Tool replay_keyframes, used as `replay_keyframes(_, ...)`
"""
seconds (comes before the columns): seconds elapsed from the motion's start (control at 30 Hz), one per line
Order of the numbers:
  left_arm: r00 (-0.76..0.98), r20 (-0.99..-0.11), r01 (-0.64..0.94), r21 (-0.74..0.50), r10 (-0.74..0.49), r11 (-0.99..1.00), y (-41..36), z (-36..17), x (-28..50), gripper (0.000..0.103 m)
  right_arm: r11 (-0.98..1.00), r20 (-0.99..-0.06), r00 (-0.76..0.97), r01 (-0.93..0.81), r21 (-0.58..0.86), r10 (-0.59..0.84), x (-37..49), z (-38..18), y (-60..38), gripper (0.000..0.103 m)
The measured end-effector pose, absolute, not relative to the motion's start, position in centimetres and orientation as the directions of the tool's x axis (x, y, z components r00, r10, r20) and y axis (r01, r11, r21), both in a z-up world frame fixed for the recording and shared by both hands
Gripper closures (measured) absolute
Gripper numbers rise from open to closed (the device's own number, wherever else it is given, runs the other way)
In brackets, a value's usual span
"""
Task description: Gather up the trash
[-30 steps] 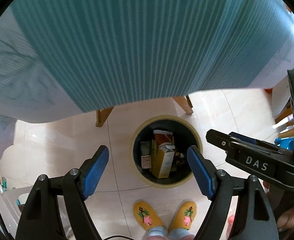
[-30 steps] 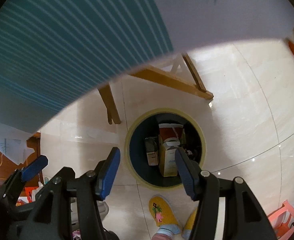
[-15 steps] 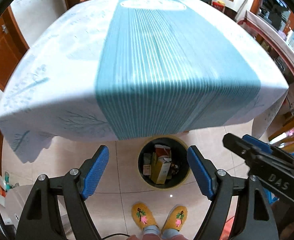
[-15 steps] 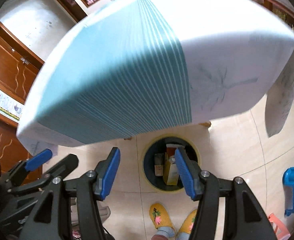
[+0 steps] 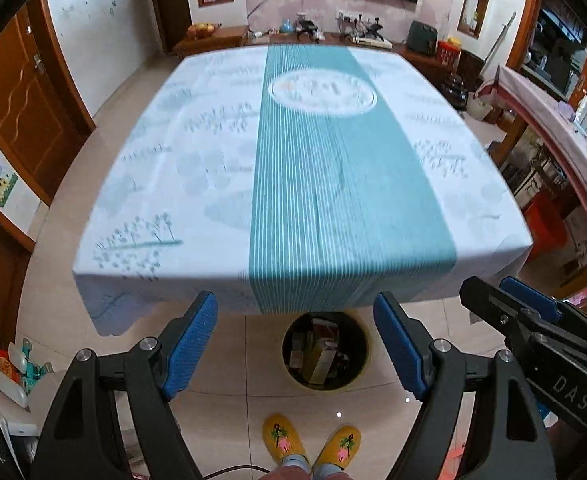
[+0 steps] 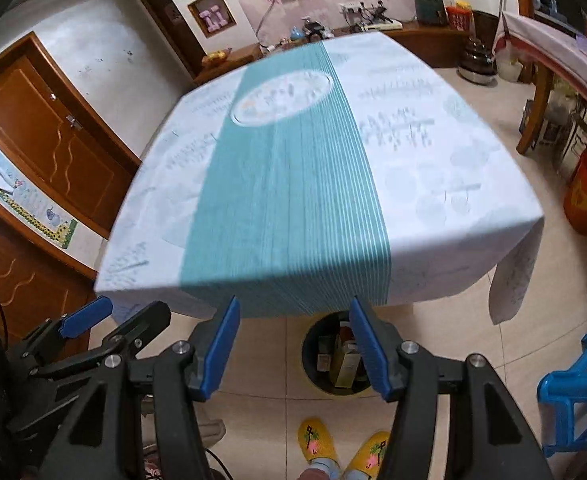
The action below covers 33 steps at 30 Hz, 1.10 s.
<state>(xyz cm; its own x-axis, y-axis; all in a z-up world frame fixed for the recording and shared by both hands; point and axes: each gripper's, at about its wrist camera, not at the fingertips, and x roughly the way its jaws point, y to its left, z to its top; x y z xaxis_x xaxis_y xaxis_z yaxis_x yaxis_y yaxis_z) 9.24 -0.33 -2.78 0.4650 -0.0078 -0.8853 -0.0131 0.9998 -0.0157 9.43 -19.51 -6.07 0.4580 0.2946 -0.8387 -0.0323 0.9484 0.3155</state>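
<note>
Left gripper (image 5: 295, 346) wide, empty; right gripper (image 6: 293, 346) wide, empty. Trash bin (image 5: 357, 378) on floor below table's (image 5: 213, 168) near edge, holds cartons (image 5: 321, 356).

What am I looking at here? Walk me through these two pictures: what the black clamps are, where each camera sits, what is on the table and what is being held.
No robot here: a person, whose yellow slippers show at the bottom, holds a hand-operated clamp in each hand. Each picture comes from a wide-angle camera mounted on one clamp, looking along its blue-padded fingers. One view shows the left gripper, with the other clamp at its right edge; the other view shows the right gripper. Both are open and hold nothing. Ahead is a table under a white and teal tablecloth; nothing visibly lies on it. On the floor at the table's near edge stands a round trash bin with cartons already inside.
</note>
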Motion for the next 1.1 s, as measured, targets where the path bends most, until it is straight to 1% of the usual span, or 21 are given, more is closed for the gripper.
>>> replay_keyframes(0.13,0.487,-0.873,-0.021,-0.017,-0.005,1.000,-0.3,-0.3,9.2,0.024,0.948,-0.826,0.478,-0.053,0.313,0.299,9.2,-3.5,-19.3,0.045)
replay_keyframes(0.37,0.489,-0.872,-0.032,-0.020,-0.002,0.999,-0.4,1.4,9.2,0.024,0.950,-0.813,0.500,-0.073,0.304,0.299,9.0,-1.0,-19.0,0.045)
replay_keyframes(1.1,0.494,-0.869,-0.041,-0.016,0.006,0.999,-0.6,2.6,10.0,0.024,0.950,-0.804,0.516,-0.072,0.304,0.296,9.4,0.6,-19.4,0.045)
